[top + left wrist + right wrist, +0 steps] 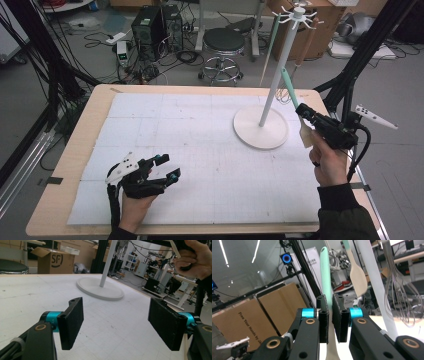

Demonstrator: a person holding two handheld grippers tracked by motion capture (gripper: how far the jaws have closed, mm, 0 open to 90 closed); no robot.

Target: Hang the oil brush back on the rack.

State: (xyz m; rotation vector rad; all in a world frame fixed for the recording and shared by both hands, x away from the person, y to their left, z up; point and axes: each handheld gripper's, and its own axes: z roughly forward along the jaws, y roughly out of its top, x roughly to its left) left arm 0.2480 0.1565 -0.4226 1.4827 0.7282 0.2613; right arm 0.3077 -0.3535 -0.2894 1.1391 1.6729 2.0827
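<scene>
1. The right gripper [305,112] is clamped on a mint-handled spatula [325,277], handle up, just beside the rack pole [278,70].
2. The left gripper [167,167] rests with its jaws wide and empty, well apart.
3. Risk: the handle could knock the pole or miss a hook [315,21], since the grip sits low near the blade.

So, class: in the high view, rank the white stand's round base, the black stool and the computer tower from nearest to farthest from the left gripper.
Measured from the left gripper, at the table's near left:
1. Round base of the white stand, on the table's right half.
2. Computer tower, on the floor beyond the table, left.
3. Black stool, beyond the far edge; nearly level with the tower, so that order is uncertain.
</scene>
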